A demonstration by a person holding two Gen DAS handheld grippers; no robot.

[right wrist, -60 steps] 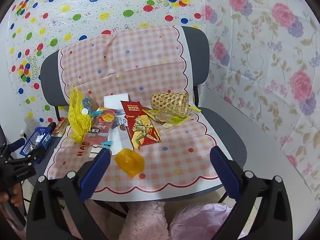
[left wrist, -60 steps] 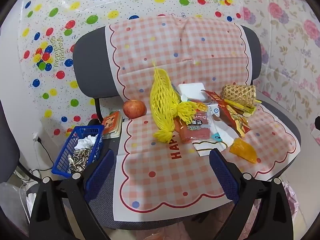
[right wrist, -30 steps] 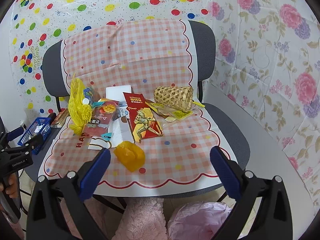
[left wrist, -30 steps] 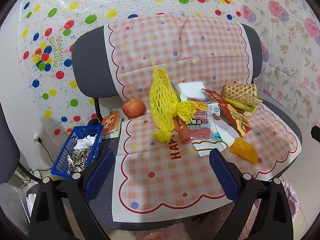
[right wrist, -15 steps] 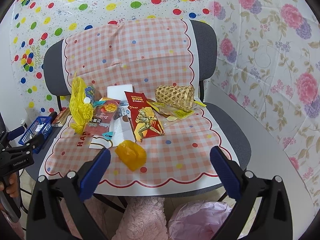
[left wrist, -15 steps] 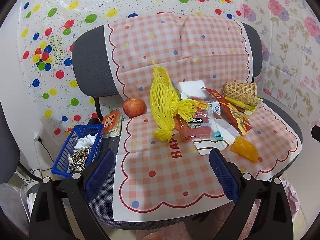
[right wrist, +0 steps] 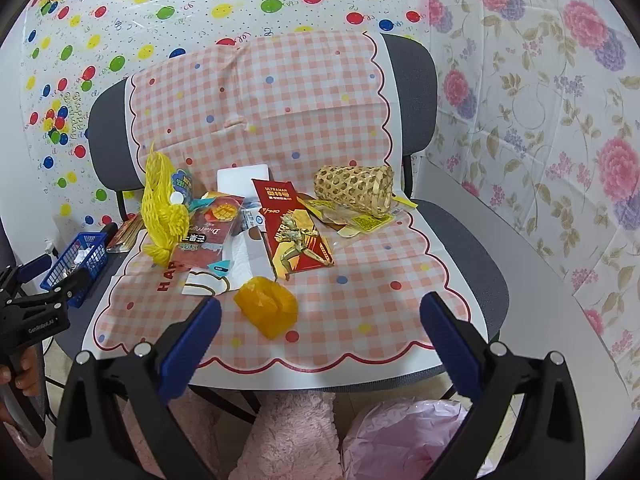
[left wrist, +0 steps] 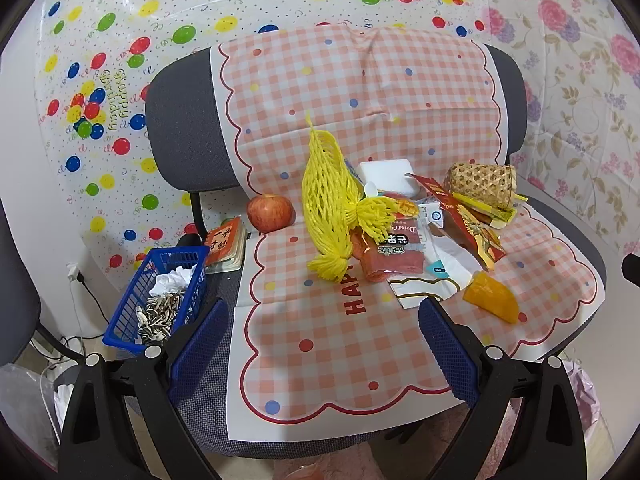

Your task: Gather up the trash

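Trash lies on a checked pink cloth [left wrist: 332, 356] [right wrist: 360, 292] over a grey chair. I see a yellow foam net [left wrist: 332, 208] [right wrist: 160, 208], a red dried-fruit packet [left wrist: 396, 252] [right wrist: 208, 236], a red Ultraman wrapper [left wrist: 468, 220] [right wrist: 292, 228], an orange crumpled wrapper [left wrist: 492, 296] [right wrist: 268, 304] and a white bag [left wrist: 432, 280] [right wrist: 248, 256]. My left gripper [left wrist: 324, 344] is open and empty before the seat's front left. My right gripper [right wrist: 320, 332] is open and empty, just before the orange wrapper.
A red apple [left wrist: 269, 213], a white foam box [left wrist: 386, 174] [right wrist: 244, 178] and a woven bamboo basket [left wrist: 482, 182] [right wrist: 354, 188] are on the seat. A blue basket [left wrist: 160, 292] [right wrist: 78, 260] of seed shells and a small book [left wrist: 226, 242] sit at the left. A pink bag [right wrist: 408, 436] lies below.
The right gripper has drifted slightly closer and leftward toward the seat. The left gripper has barely moved. Both stay open and empty.
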